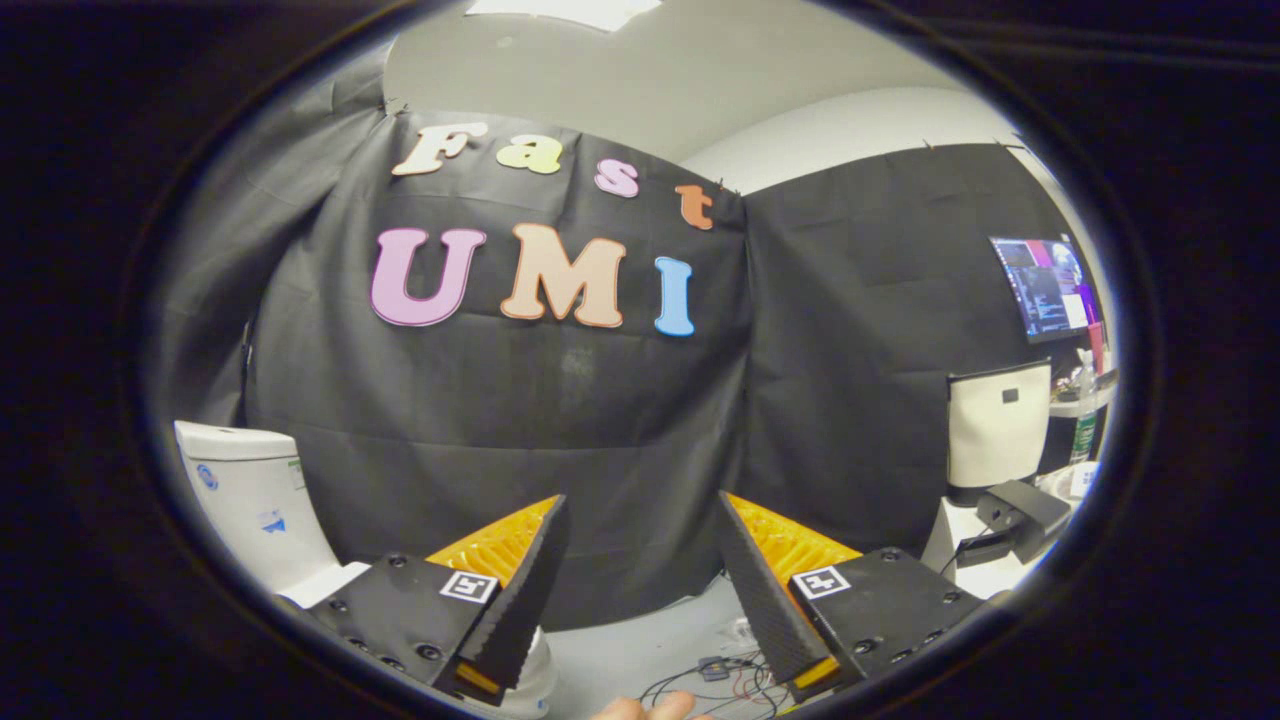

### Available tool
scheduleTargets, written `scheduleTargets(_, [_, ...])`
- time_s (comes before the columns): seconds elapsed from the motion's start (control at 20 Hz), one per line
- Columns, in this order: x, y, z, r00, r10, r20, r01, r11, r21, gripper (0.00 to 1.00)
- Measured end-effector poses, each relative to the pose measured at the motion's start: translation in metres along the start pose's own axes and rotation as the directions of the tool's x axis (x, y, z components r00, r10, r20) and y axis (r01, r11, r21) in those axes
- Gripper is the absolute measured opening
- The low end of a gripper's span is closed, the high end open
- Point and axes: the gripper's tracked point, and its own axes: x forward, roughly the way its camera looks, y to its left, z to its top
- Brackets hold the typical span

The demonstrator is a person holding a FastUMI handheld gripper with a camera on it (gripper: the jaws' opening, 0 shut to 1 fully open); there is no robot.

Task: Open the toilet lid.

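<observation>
Black cloth wall [600, 440] hangs across the back, creased and draped. Off to its right side, a lit monitor [1048, 288] sits high up. Below the monitor, a cream bag with a dark trim [998, 425] stands upright. Just under the bag, a black device [1022, 512] rests on a white surface. Down on the pale floor [640, 650] below the cloth, thin wires [715, 680] lie tangled.

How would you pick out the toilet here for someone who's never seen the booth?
Start at the black cloth wall straight ahead and follow its foot to the side of the open tool's left finger. The toilet stands there, its tank against the cloth, partly hidden behind that finger. It is the one glossy white ceramic piece, unlike the cream panel on the far side.
</observation>
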Motion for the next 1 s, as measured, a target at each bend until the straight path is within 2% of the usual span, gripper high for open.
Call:
scheduleTargets(0.35, [0.002,0.015,-0.035,0.990,0.052,-0.132,-0.044,0.997,0.057,0.91])
scheduleTargets(0.65, [0.006,0.019,-0.041,0.988,0.067,-0.138,-0.052,0.993,0.109,0.91])
scheduleTargets(0.85, [0.009,0.022,-0.051,0.985,0.077,-0.156,-0.047,0.981,0.188,0.88])
scheduleTargets(1.0, [0.011,0.027,-0.056,0.983,0.093,-0.156,-0.046,0.958,0.283,0.87])
